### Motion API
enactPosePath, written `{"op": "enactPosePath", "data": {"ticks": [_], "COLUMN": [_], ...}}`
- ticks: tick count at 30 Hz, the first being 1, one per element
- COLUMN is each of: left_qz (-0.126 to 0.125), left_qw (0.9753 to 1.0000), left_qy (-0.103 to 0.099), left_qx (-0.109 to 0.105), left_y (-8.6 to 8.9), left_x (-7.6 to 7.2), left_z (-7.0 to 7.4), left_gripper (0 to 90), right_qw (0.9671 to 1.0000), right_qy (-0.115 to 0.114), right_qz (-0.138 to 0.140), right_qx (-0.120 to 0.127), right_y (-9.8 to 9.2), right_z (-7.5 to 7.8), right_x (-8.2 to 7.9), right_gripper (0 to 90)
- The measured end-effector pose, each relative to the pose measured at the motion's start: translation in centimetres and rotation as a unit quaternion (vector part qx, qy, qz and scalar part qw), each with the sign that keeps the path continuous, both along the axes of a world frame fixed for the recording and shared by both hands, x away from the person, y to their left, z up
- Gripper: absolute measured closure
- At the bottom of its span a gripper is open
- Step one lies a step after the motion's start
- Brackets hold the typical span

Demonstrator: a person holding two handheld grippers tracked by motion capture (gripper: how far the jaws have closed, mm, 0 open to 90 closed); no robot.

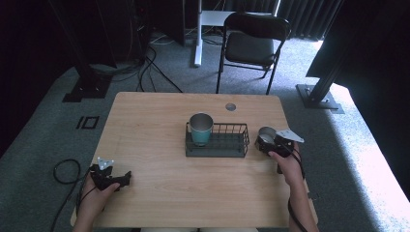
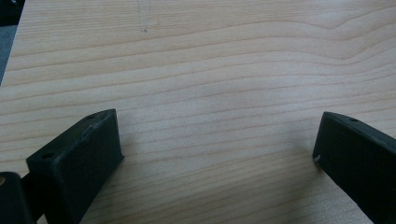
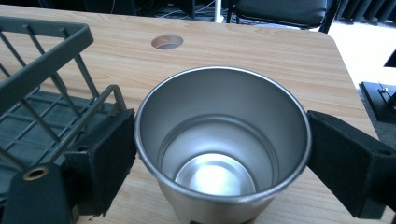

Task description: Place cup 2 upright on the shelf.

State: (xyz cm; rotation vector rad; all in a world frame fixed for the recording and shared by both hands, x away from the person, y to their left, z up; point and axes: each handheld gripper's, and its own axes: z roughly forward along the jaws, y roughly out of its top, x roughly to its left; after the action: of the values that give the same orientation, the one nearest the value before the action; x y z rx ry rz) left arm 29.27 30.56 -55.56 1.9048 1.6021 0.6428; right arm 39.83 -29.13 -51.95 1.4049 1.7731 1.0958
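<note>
An empty steel cup (image 3: pixel 215 116) stands upright on the wooden table (image 1: pixel 154 121), just right of a dark wire basket (image 1: pixel 217 152). My right gripper (image 3: pixel 222 140) has one jaw pressed on each side of the cup; from above, the gripper (image 1: pixel 269 141) and the cup (image 1: pixel 266 132) sit near the table's right edge. A teal cup (image 1: pixel 200 128) stands upright in the basket's left end. My left gripper (image 1: pixel 123 178) rests at the front left of the table, and its jaws (image 2: pixel 217 149) are wide open over bare wood.
A round cable hole (image 1: pixel 230 107) sits in the table behind the basket. The basket's wire wall (image 3: pixel 42 70) is close to the right gripper's left jaw. A black chair (image 1: pixel 251 43) and stand legs are on the floor beyond the table.
</note>
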Motion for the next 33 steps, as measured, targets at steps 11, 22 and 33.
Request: {"op": "enactPosePath", "data": {"ticks": [11,22,33], "left_qz": [0.000,0.000,0.000], "left_qw": [1.0000,1.0000,1.0000], "left_qy": [0.000,0.000,0.000], "left_qx": [0.000,0.000,0.000], "left_y": [0.00,0.00,0.00], "left_x": [0.00,0.00,0.00], "left_z": [0.00,0.00,0.00], "left_gripper": [1.6,1.6,1.6], "right_qw": [1.0000,0.9999,0.9998], "right_qy": [-0.003,-0.002,0.000], "right_qz": [-0.007,-0.012,-0.007], "right_qx": [-0.004,-0.008,-0.020], "right_y": [0.33,0.54,0.75], "right_z": [-0.32,-0.36,-0.14], "right_x": [0.48,0.61,0.75], "right_gripper": [11.2,11.3,12.9]}}
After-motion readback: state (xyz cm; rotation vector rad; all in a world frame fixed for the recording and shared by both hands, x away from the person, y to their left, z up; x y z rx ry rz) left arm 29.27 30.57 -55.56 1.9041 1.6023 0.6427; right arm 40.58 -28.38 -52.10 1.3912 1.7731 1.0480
